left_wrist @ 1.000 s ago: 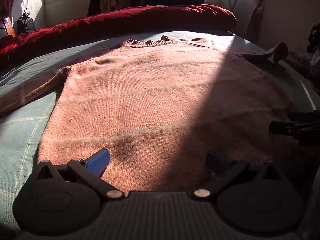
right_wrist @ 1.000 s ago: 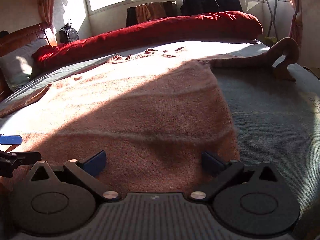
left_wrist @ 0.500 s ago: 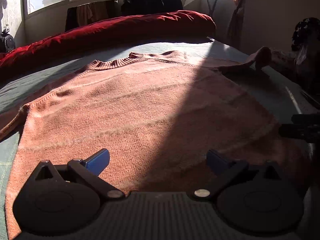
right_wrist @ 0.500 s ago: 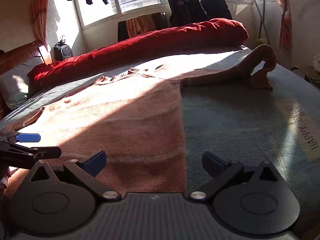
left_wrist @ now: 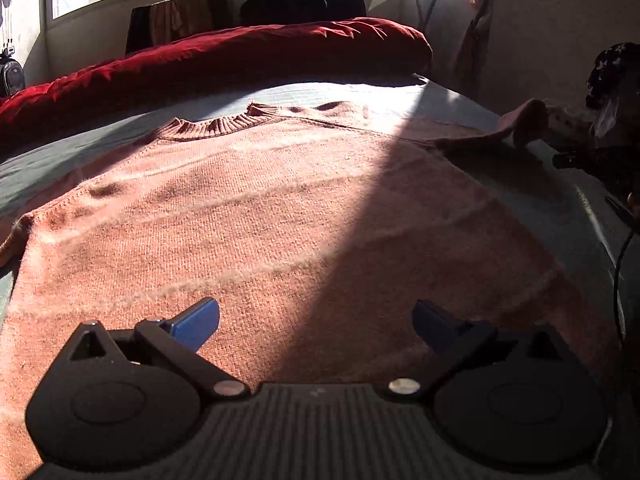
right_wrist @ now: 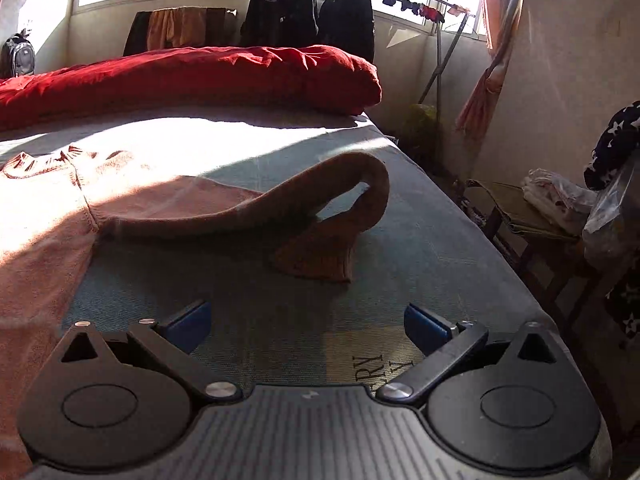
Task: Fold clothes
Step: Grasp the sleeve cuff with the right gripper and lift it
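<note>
A salmon-pink knitted sweater point(left_wrist: 260, 216) lies flat on the bed, ribbed collar point(left_wrist: 218, 125) at the far end, half in sun and half in shadow. My left gripper point(left_wrist: 316, 320) hovers open above its lower hem, nothing between the blue pads. In the right wrist view the sweater's body point(right_wrist: 36, 216) shows at the left, and its right sleeve point(right_wrist: 320, 200) arches up in a loop, the cuff point(right_wrist: 316, 258) resting on the sheet. My right gripper point(right_wrist: 306, 322) is open over the bare sheet, short of that cuff.
The grey-blue bed sheet point(right_wrist: 420, 248) has printed lettering near its front edge. A red duvet point(right_wrist: 192, 76) is rolled along the far side. Beyond the bed's right edge stand a low stool with bags point(right_wrist: 548, 204) and a drying rack with dark jackets point(right_wrist: 308, 12).
Both views have swung to the right. The left gripper moved from the sweater's left side to its middle; the right gripper left the sweater's hem and now faces the looped sleeve.
</note>
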Tool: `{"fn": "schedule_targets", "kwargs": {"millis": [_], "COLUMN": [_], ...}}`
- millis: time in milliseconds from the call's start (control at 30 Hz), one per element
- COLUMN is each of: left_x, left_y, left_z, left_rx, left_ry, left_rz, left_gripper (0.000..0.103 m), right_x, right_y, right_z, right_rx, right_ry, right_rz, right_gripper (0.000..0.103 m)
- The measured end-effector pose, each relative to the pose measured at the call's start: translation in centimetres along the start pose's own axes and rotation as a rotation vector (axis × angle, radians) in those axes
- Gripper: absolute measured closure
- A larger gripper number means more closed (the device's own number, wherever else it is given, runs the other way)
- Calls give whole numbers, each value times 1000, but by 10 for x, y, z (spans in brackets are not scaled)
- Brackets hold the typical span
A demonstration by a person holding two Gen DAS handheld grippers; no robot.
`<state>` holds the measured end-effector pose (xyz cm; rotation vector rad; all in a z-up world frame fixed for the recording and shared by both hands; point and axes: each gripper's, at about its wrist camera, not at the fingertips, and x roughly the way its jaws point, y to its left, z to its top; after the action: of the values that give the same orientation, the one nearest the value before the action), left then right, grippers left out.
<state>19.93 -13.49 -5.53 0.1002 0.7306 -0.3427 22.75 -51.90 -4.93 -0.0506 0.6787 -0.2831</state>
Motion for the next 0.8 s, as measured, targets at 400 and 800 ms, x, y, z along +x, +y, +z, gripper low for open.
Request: {"fn": "schedule_targets", "kwargs": {"millis": [400,800], "left_x": [23,24], "left_y": [-3,-5], "left_z": [-1,-2], "left_rx": [-6,8], "left_ry": [47,45], "left_rz": [-5,-2], "left_gripper": [1,1], "right_x": [111,99], "right_y": [5,-39], "right_z": [47,45], "right_rx": [-1,-216], "right_ry": [121,100], "right_rz": [-64,-408], "right_gripper": [0,0]}}
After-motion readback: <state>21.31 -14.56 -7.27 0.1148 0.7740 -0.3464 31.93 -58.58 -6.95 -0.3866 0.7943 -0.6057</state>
